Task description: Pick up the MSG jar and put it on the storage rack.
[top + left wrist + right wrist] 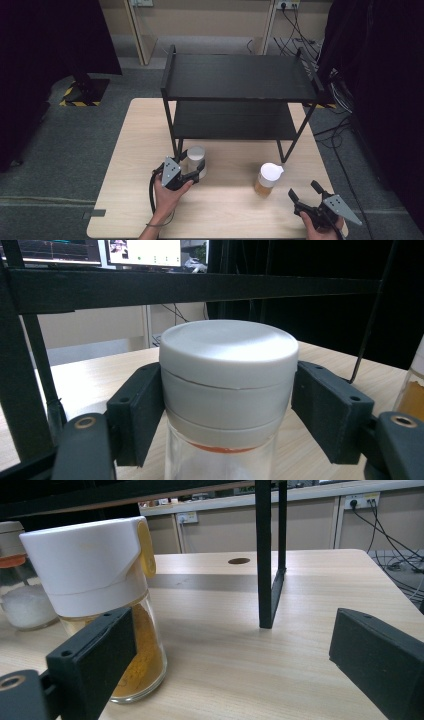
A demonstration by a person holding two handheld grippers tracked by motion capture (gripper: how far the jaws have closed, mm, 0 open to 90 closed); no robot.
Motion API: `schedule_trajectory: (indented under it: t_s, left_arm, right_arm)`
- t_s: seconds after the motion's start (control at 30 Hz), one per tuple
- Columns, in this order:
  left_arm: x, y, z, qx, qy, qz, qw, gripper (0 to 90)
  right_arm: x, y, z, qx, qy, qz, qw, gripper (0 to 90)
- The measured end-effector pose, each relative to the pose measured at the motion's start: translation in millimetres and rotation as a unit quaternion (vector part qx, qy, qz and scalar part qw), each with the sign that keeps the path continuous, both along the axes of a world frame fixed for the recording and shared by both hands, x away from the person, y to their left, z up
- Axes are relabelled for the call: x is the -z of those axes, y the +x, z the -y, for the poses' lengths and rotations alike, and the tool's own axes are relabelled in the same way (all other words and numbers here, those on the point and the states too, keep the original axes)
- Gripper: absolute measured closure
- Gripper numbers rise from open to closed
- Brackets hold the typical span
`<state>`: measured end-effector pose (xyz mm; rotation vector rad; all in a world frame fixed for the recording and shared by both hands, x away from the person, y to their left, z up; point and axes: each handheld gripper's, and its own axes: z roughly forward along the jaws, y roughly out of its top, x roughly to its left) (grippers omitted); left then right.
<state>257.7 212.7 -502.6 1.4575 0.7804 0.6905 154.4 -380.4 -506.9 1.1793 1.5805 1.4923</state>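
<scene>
A clear jar with a white lid stands on the table by the rack's front left leg. My left gripper is shut on it. In the left gripper view both black pads press the sides of the white lid, above an orange band and clear glass. A jar of yellow powder with a white flip-top cap stands to the right. My right gripper is open, just right of it and nearer the front edge. In the right gripper view the yellow jar is beside the left pad, not between the jaws.
A black two-tier rack stands on the far half of the wooden table, both shelves bare. Its front right leg rises ahead of the right gripper. Cables lie on the floor at the back right.
</scene>
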Motion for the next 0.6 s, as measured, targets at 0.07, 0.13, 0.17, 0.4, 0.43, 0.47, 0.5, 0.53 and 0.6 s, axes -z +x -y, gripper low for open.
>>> schedule_trajectory:
  t_s: [0.07, 0.13, 0.17, 0.4, 0.43, 0.47, 0.5, 0.53, 0.6]
  left_arm:
    - [1.2, 1.0, -0.1, -0.001, -0.003, -0.004, 1.0, 31.4]
    - [3.0, 2.1, 0.2, 0.0, -0.004, -0.006, 1.0, 32.5]
    - [3.0, 2.1, 0.2, 0.0, -0.004, -0.006, 1.0, 32.8]
    - [4.9, 0.0, 3.0, -0.006, -0.005, -0.002, 1.0, 33.4]
    - [4.6, -0.1, 3.0, -0.007, -0.004, -0.002, 1.0, 33.5]
    - [4.4, -0.4, 3.2, -0.008, -0.005, -0.003, 1.0, 33.5]
    - [4.4, -0.4, 3.2, -0.008, -0.005, -0.003, 1.0, 33.5]
    - [4.5, -0.6, 3.2, -0.008, -0.005, -0.002, 1.0, 33.5]
    - [3.7, -1.2, 3.1, -0.009, -0.005, -0.004, 0.9999, 33.6]
  right_arm:
    - [0.1, 0.0, 0.2, 0.0, 0.0, 0.0, 1.0, 5.2]
    - [-0.2, 0.3, 0.3, -0.001, 0.0, -0.001, 1.0, 5.3]
    - [-0.2, 0.4, 0.4, -0.001, 0.0, -0.001, 1.0, 5.3]
    - [-0.6, 0.6, 0.7, -0.002, 0.0, -0.002, 1.0, 5.4]
    - [-0.6, 0.6, 0.8, -0.002, 0.0, -0.002, 1.0, 5.4]
    - [-0.6, 0.7, 0.9, -0.002, 0.001, -0.002, 1.0, 5.4]
    - [-0.6, 0.7, 0.9, -0.002, 0.001, -0.002, 1.0, 5.4]
    - [-0.7, 0.7, 0.9, -0.002, 0.001, -0.002, 1.0, 5.4]
    - [-0.7, 0.7, 0.9, -0.002, 0.001, -0.003, 1.0, 5.4]
